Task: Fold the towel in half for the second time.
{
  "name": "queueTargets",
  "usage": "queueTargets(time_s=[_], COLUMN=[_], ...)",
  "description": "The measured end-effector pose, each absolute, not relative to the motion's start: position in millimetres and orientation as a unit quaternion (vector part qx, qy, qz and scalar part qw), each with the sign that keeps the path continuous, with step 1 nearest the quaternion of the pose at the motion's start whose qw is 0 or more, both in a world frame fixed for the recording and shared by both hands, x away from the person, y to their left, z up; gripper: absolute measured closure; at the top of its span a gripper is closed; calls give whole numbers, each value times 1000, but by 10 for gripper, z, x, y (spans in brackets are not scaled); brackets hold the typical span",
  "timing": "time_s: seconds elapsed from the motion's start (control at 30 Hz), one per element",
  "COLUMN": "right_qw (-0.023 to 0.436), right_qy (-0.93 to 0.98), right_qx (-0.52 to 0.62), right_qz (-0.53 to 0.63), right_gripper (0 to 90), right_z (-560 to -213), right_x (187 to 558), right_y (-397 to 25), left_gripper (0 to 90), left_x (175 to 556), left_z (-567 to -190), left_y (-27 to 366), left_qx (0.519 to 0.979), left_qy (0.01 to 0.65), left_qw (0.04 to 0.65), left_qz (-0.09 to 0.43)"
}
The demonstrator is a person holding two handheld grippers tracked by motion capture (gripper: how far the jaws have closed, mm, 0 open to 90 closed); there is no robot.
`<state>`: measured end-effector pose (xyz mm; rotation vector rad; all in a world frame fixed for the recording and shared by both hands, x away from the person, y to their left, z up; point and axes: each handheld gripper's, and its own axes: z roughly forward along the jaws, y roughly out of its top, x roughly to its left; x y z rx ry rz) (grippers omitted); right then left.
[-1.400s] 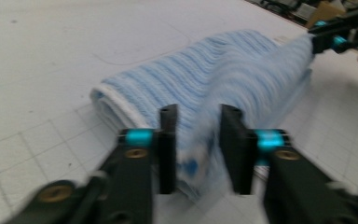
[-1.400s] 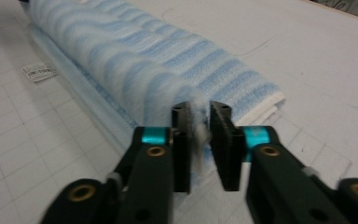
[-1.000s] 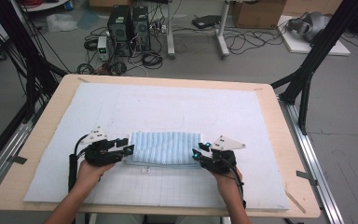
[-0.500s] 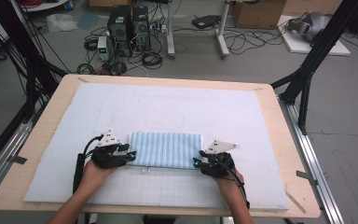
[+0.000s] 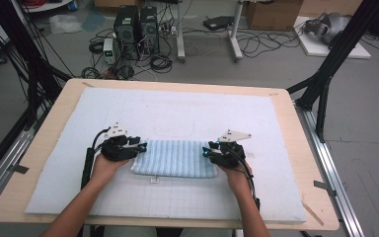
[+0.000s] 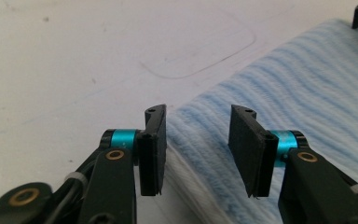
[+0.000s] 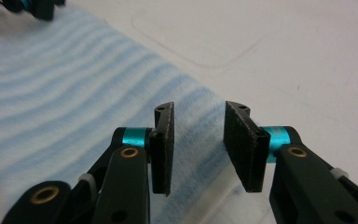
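From above, a folded blue-and-white striped towel [image 5: 173, 158] lies on the white mat [image 5: 177, 113] covering the tabletop [image 5: 303, 148], near the person's edge, its long axis running left to right. The left gripper [image 5: 139, 146] sits at the towel's left short end and the right gripper [image 5: 208, 150] at its right short end, each pointing inward toward the other, so each hand is the nearer one to its own end. Computers and cables crowd the floor beyond.

In the left gripper view, the jaws stand spread, pinching nothing, and the towel [image 6: 279, 107] lies ahead and to their right, its corner reaching in between them; the left jaw is over bare mat [image 6: 74, 60], the right over cloth.

In the right gripper view, the jaws are likewise spread and empty, with the towel [image 7: 60, 98] ahead and to their left and its edge passing between them, bare mat [image 7: 307, 60] to the right.

Any coming grasp would seem to turn on this: each towel end sits directly in its gripper's open gap, needing only a close.
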<state>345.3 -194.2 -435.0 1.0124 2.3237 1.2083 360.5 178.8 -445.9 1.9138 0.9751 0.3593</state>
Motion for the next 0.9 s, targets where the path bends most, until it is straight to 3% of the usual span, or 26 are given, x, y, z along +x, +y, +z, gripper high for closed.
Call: queueTargets(time_s=[0.1,0.33,0.6,0.7,0.77,0.9], right_qw=[167,172,231,248,267,269], right_qy=[823,812,790,774,760,748], right_qx=[367,388,387,391,401,400], right_qz=[399,400,416,432,436,456], right_gripper=[639,602,402,272,127,111], right_z=[-4445,-4428,-4213,-4147,-4122,-4099], right_x=[3535,3526,3332,3263,3225,3155], right_y=[-1965,-2076,-2348,-2471,-2537,-2648], left_gripper=[621,606,430,318,206,187], left_x=[3642,3630,3617,3603,3587,3545], left_z=[-4502,-4485,-4319,-4269,-4245,-4219], left_y=[1766,1770,2078,2177,2234,2354], left_qx=[780,779,732,715,717,715], left_qy=[413,413,410,403,392,370], left_qw=[445,440,519,545,548,564], left_qz=[154,171,165,170,180,184])
